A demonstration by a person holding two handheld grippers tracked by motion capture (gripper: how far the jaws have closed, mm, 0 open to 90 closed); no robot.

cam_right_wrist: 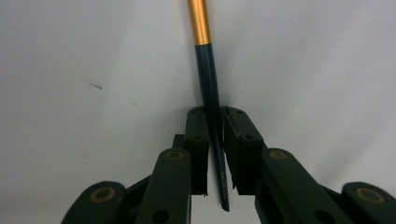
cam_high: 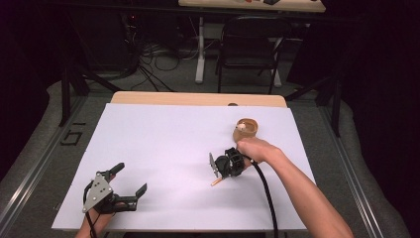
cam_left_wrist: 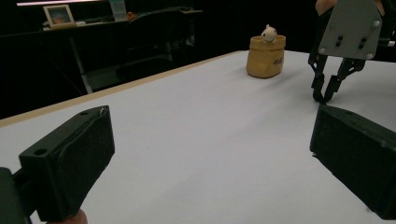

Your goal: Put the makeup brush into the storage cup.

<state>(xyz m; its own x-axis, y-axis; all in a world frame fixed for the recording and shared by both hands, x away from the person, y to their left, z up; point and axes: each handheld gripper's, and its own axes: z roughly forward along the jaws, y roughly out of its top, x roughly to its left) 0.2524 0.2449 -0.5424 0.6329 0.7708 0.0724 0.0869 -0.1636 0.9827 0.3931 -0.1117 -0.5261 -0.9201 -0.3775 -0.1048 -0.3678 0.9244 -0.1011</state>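
— Dark green and gold, is that the pen in the right claw?

— Yes. The right gripper view looks straight down on the white table: the pen's dark green shaft runs between the two black jaws, which are pressed in on it from both sides, and its gold section sticks out beyond the jaw tips.

— And where does that sit on the table?

— From the high view, the right claw is right of centre, pointing downward, with the gold end of the pen poking out below it, at or just above the white surface; contact cannot be told. Just beyond the person's right hand stands a tan pot with a small pale figure in it.

— The other side?

— The left claw is low near the front left corner of the table, well apart from the pen. Its jaws are spread wide with nothing between them; the left gripper view shows one black pad at each edge and bare white table between.
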